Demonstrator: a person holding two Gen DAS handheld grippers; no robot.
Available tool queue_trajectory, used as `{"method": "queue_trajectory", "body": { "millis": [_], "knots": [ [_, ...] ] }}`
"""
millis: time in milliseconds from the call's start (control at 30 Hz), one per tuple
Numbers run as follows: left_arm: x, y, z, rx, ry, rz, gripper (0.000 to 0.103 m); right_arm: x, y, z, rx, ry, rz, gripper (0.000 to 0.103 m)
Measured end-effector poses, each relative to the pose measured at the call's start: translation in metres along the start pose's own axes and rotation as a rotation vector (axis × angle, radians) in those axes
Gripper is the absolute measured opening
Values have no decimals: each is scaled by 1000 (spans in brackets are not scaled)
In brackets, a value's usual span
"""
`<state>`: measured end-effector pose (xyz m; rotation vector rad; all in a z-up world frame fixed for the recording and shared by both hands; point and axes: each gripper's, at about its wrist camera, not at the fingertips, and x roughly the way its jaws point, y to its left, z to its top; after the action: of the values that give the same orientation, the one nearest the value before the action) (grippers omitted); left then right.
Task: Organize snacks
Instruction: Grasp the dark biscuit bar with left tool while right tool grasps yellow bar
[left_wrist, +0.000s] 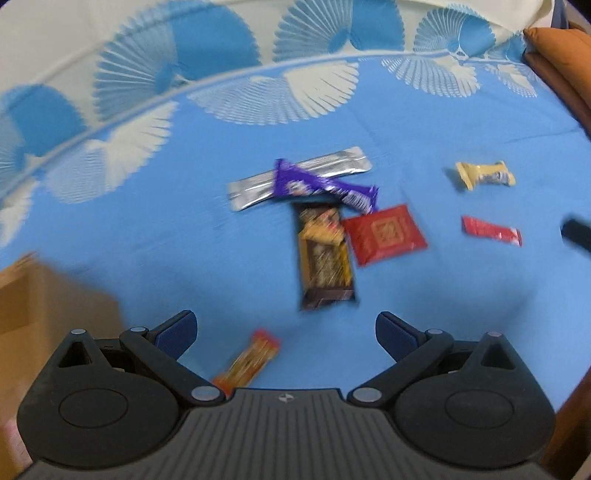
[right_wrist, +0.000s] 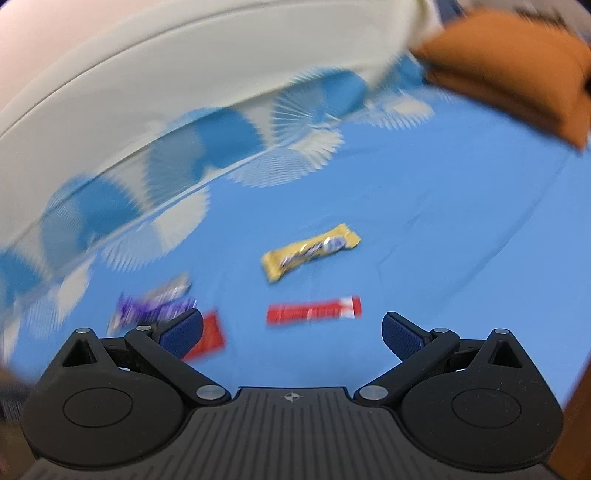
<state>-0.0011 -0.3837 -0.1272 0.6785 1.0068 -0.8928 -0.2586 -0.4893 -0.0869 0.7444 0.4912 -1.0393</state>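
Snacks lie scattered on the blue bedsheet ahead of you. Your left gripper has its fingers spread wide and empty above a small orange bar, near the brown bar. Your right gripper is likewise spread, empty, short of the red stick and yellow bar; blur smears what looks like a purple wrapper.

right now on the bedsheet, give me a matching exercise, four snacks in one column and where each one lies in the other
Snacks:
1. purple bar
2. red square packet
3. yellow bar
4. orange bar

Places:
a. nearest the left gripper
b. lying across the silver packet
c. touching the right side of the brown bar
d. alone, beyond the slim red bar

Pairs: 1-b, 2-c, 3-d, 4-a
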Motion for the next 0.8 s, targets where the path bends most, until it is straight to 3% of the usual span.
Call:
{"method": "queue_trajectory", "body": {
  "millis": [167,267,333,367,433,500,800],
  "knots": [
    [67,-1,34,-30,92,-74,103,104,-12,46,201,51,-79,103],
    [97,-2,44,-20,141,-98,103,165,-14,54,212,97,-163,103],
    [114,-1,46,19,149,-59,103,196,-10,48,122,142,-209,103],
    [116,2,46,26,118,-54,103,201,2,41,6,90,-265,103],
    [118,8,47,14,86,-40,103,203,10,27,-74,35,-297,103],
    [119,12,48,14,69,-44,103,202,6,21,-50,-8,-281,103],
    [118,11,42,11,31,-30,103,206,6,22,-73,-16,-282,103]
  ]
}}
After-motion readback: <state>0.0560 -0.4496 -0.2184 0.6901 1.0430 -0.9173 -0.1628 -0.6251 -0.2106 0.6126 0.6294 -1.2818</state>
